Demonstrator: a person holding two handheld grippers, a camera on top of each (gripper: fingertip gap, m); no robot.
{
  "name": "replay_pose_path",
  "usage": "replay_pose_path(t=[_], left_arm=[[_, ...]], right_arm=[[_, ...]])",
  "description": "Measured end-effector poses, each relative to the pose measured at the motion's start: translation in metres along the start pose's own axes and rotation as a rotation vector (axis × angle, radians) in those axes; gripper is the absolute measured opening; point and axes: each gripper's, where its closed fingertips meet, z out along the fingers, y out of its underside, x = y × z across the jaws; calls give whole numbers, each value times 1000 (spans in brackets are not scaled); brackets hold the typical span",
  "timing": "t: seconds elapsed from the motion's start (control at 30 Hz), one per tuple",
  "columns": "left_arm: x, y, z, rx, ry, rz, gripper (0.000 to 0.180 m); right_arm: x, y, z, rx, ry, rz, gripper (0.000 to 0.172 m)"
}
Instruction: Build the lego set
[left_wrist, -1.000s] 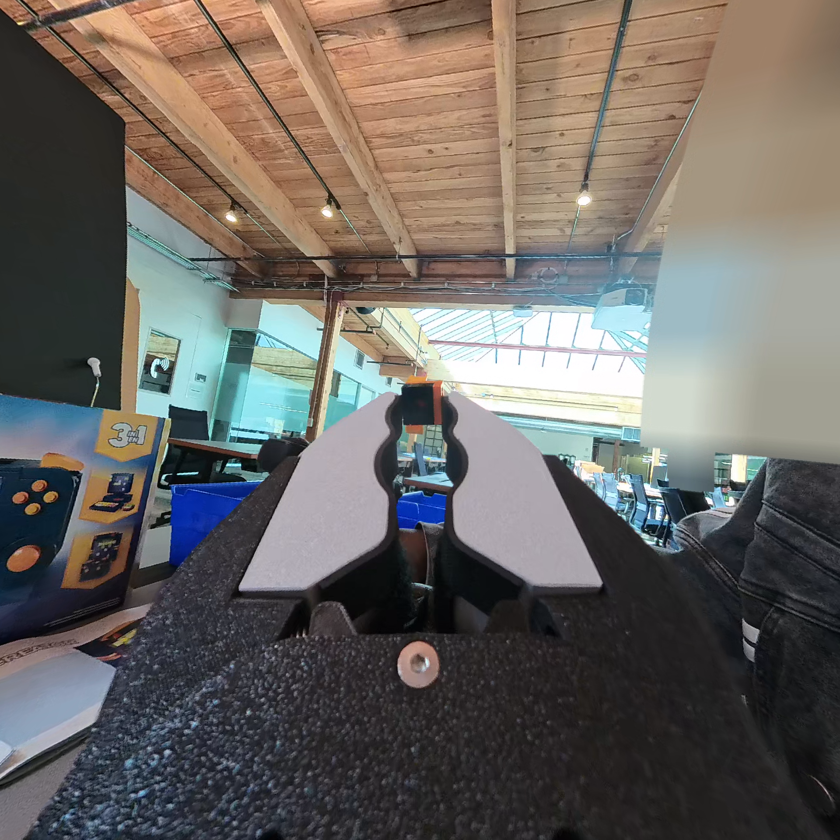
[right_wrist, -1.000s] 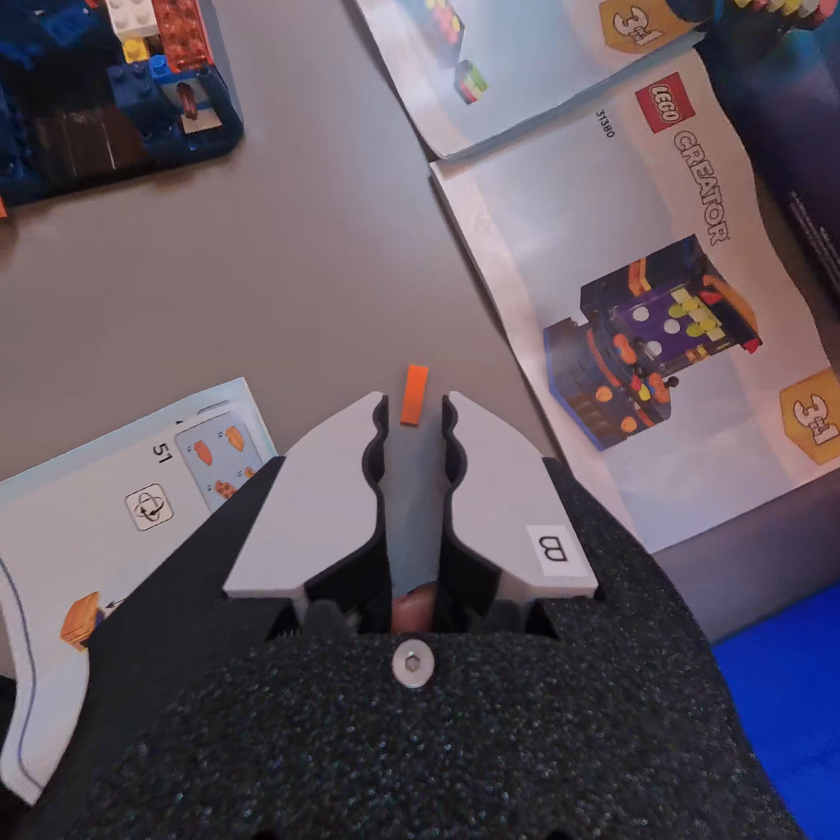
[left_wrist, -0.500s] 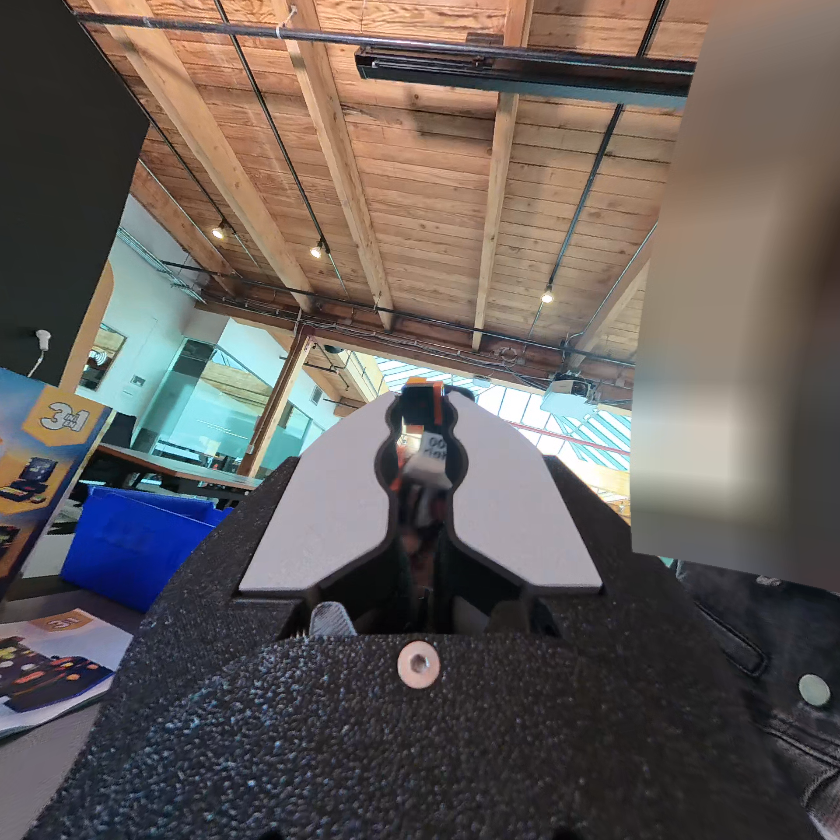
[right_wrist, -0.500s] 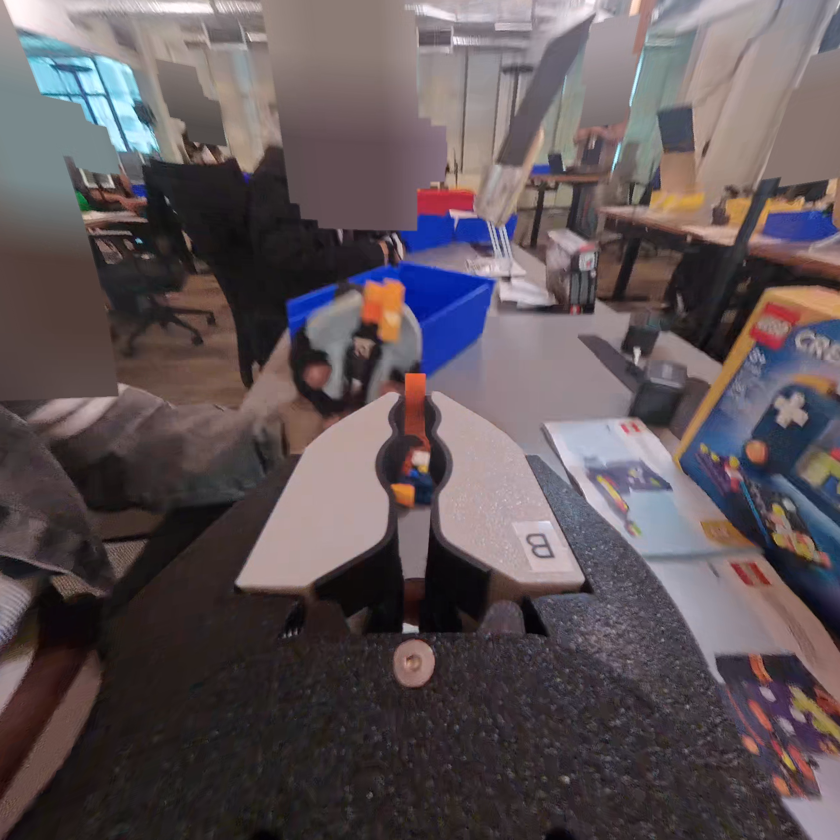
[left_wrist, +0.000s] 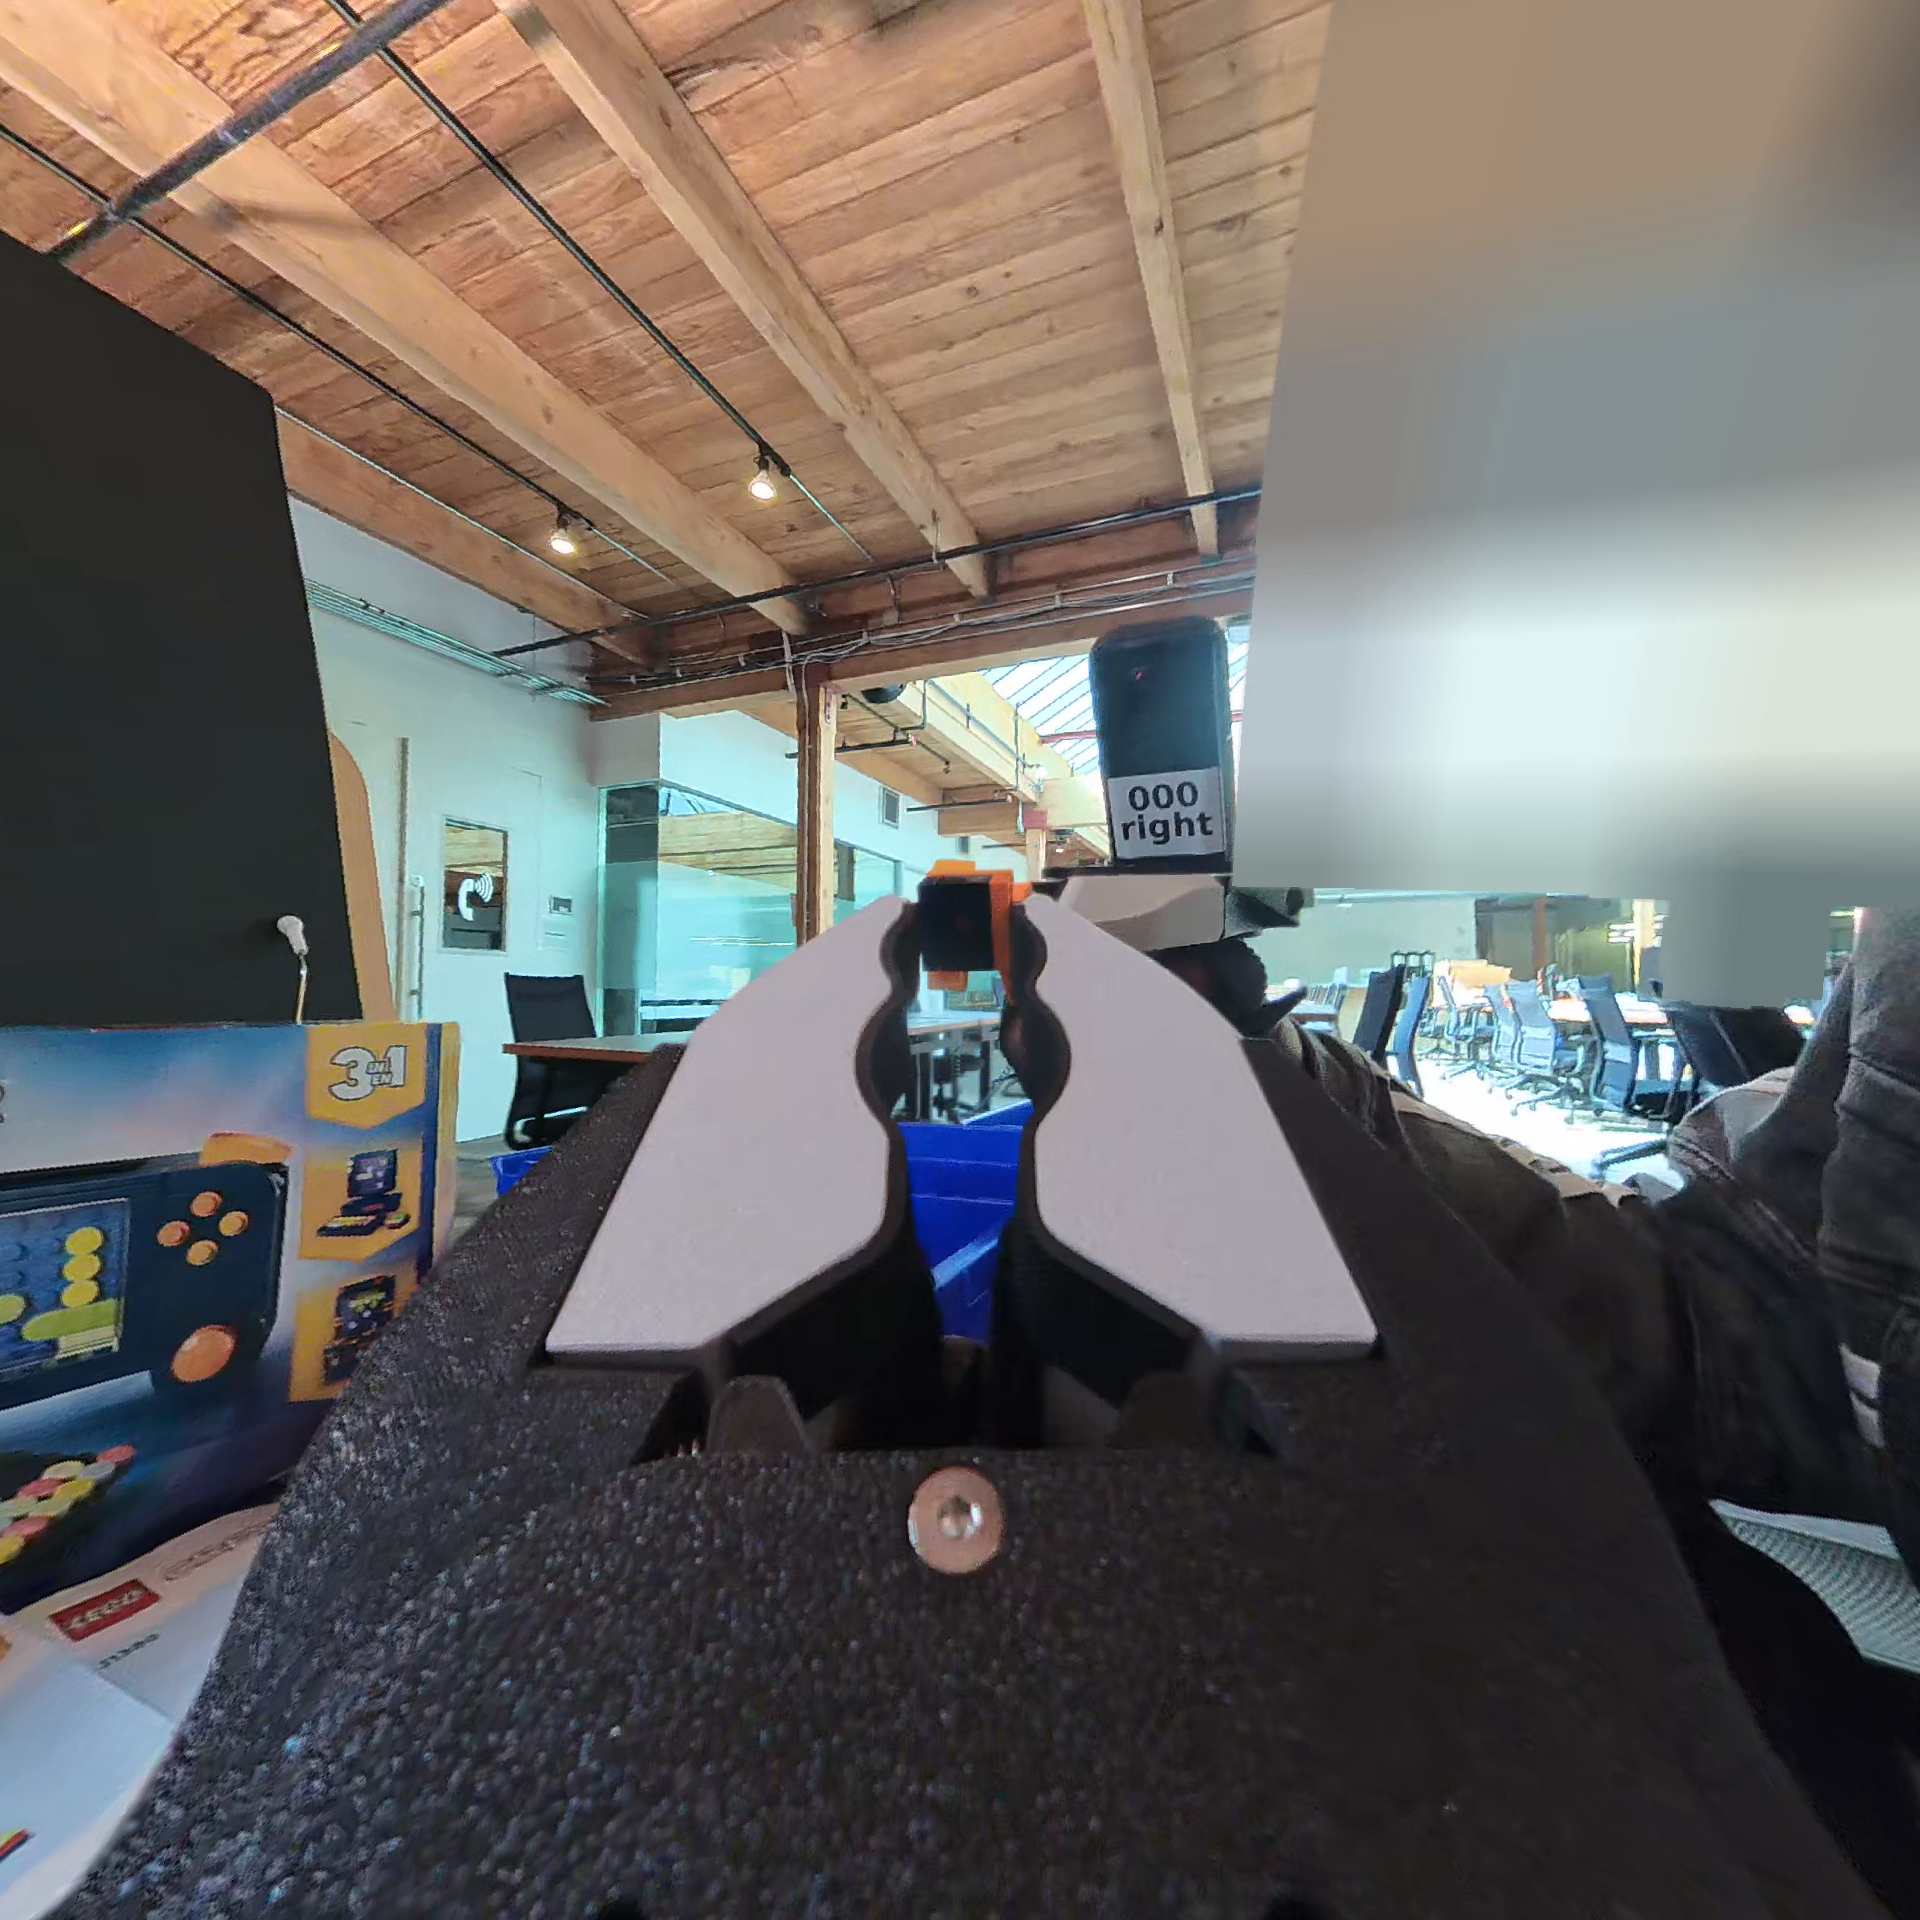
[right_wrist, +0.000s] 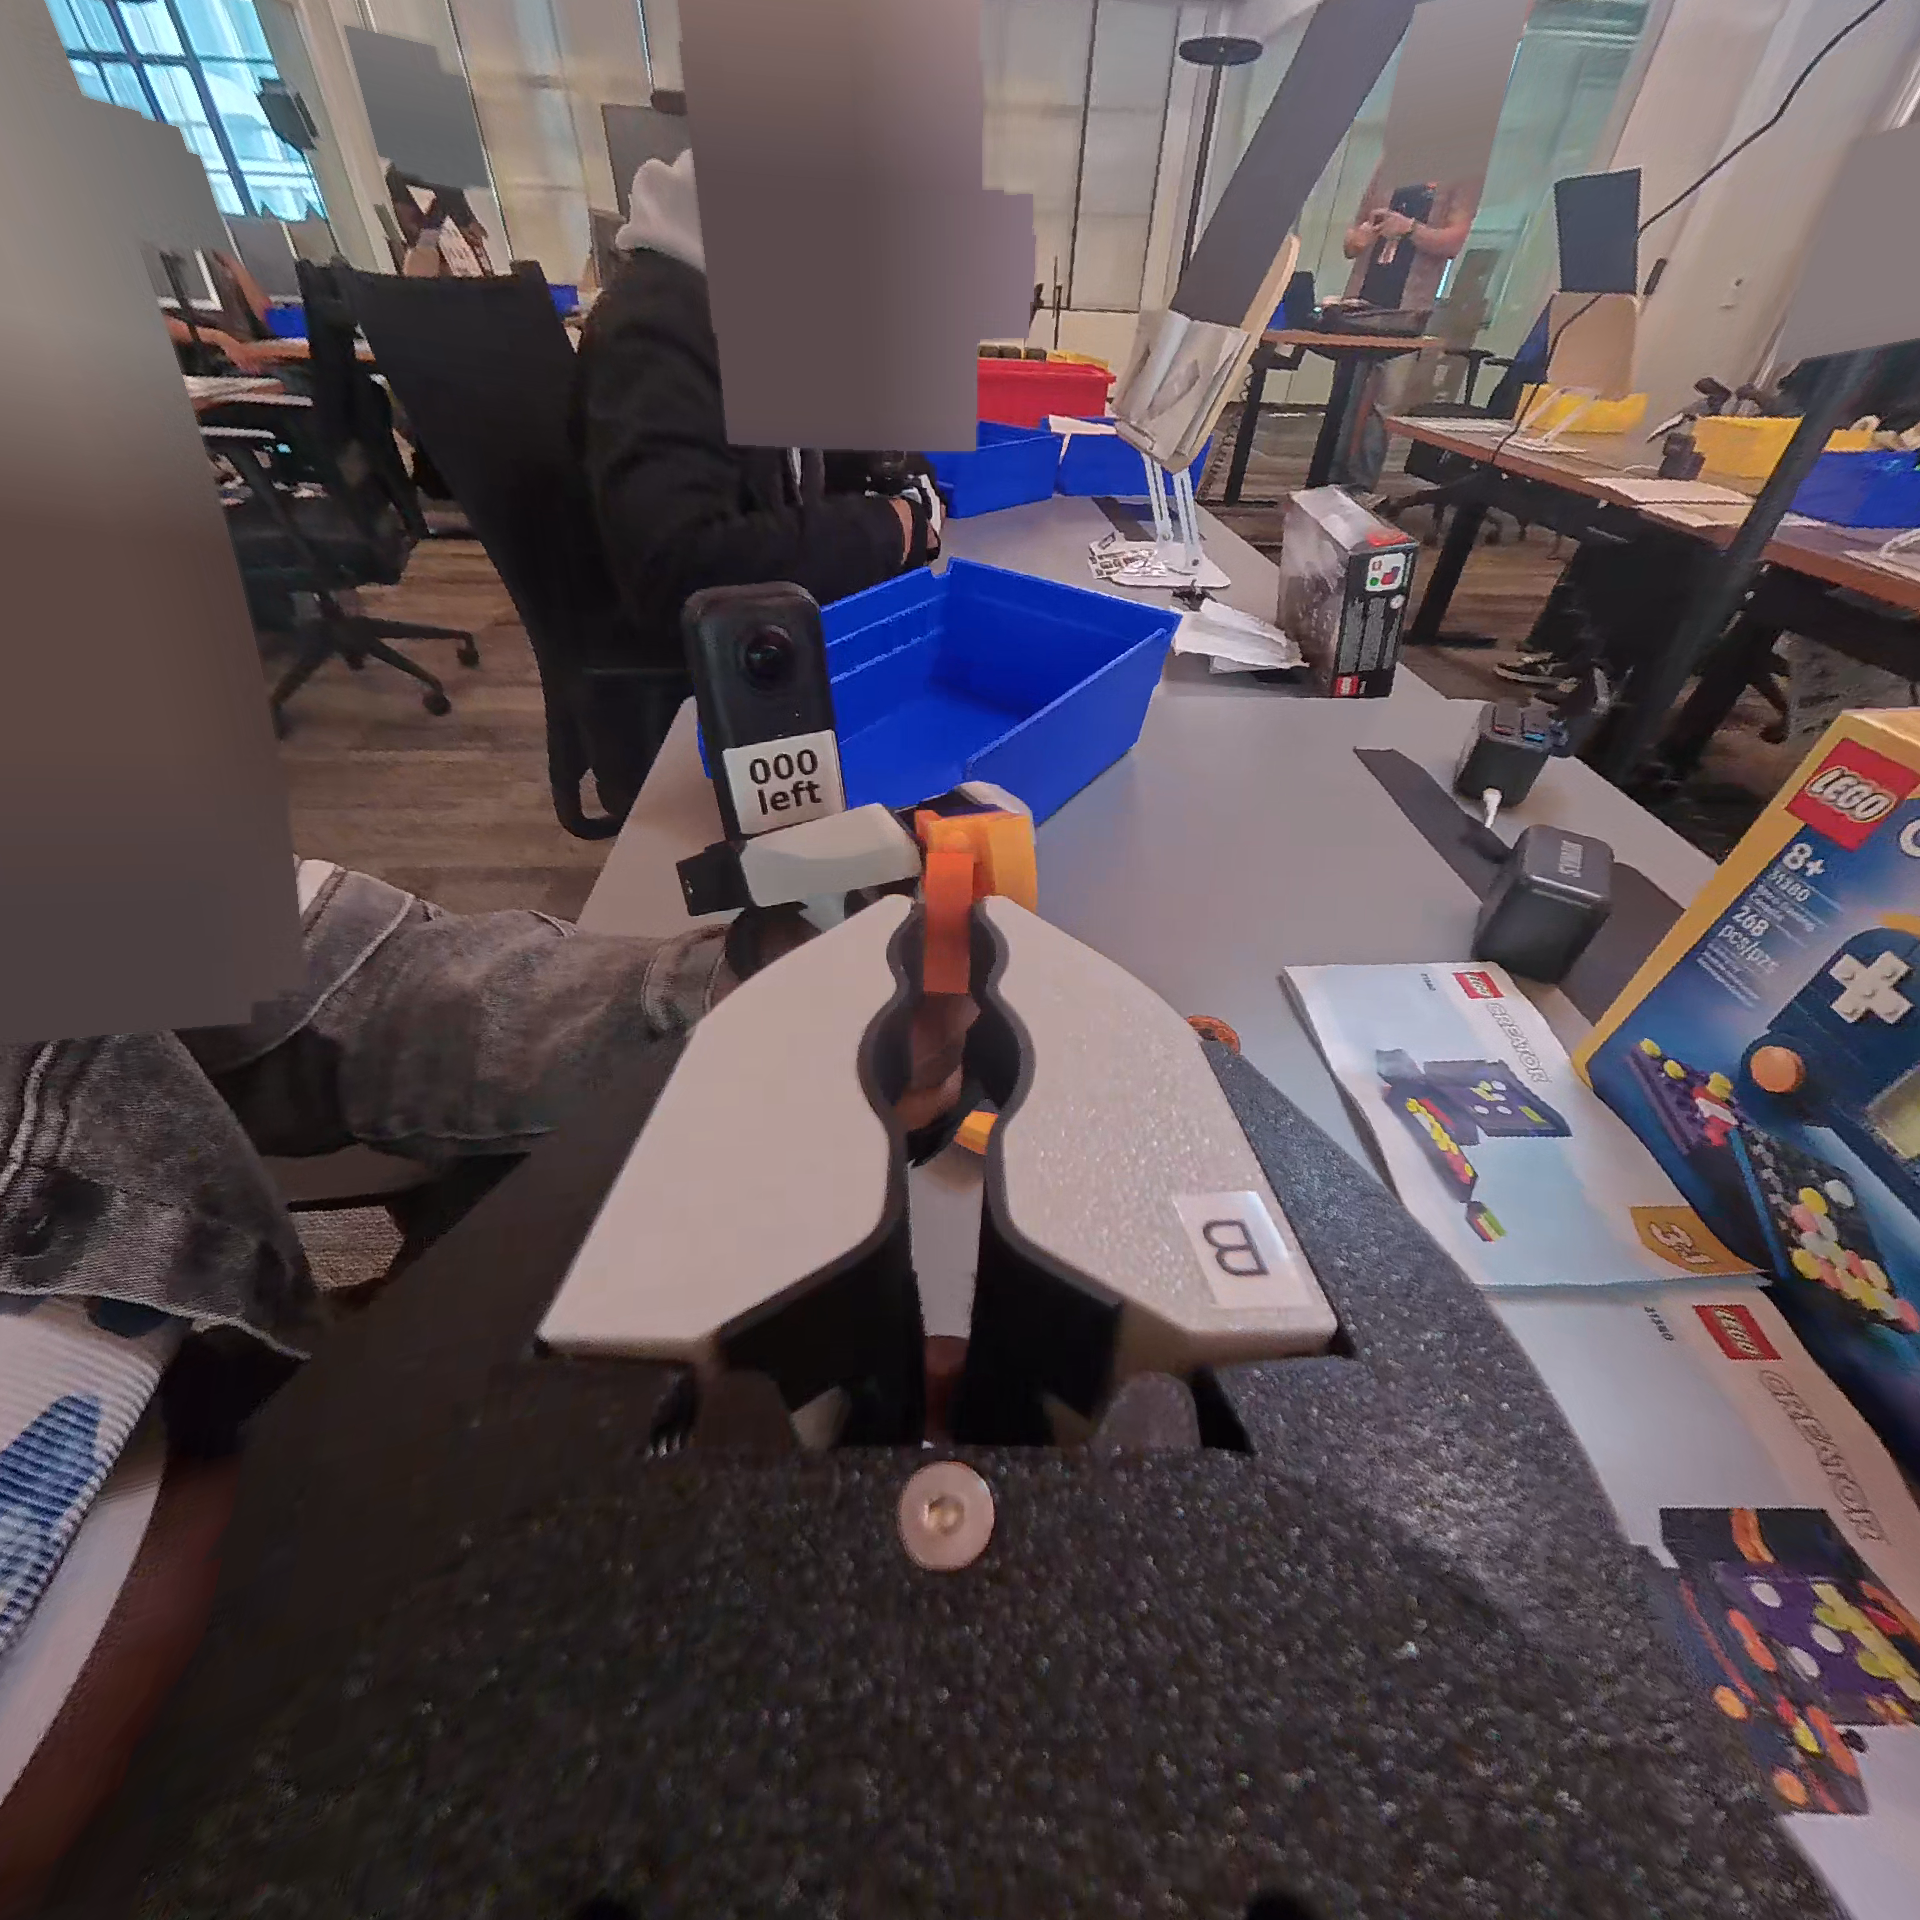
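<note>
My left gripper (left_wrist: 964, 935) is shut on a small black-and-orange brick assembly (left_wrist: 961, 928), held up in the air. In the right wrist view that assembly (right_wrist: 987, 847) shows orange at the left gripper's tips (right_wrist: 914, 831). My right gripper (right_wrist: 945, 935) is shut on a thin orange tile (right_wrist: 945, 940), held upright with its upper end right against the assembly. The right gripper's grey finger (left_wrist: 1138, 914) shows just right of the assembly in the left wrist view.
A blue bin (right_wrist: 997, 675) stands on the grey table (right_wrist: 1278, 821) behind the grippers. Instruction booklets (right_wrist: 1475, 1122) and a toy box (right_wrist: 1797, 997) lie to the right; the box also shows in the left wrist view (left_wrist: 187, 1216). A black charger block (right_wrist: 1543, 899). A seated person's sleeve (right_wrist: 416, 1018). My left and right fingertips are right by each other.
My right gripper shut on the orange tile that lay on the table, lifted it, and brought it up to the assembly in my left gripper. The left gripper tilted and kept its hold.
</note>
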Motion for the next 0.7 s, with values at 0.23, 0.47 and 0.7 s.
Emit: replay_pose_path(t=[0.23,0.47,0.7], left_arm=[[0,1,0,-11,-12,26,16],[7,0,2,17,45,-63,16],[7,-1,2,28,35,-66,15]], right_arm=[[0,-8,-5,7,63,-111,7],[-4,-9,-9,27,15,-174,7],[-2,-6,-5,54,1,-144,8]])
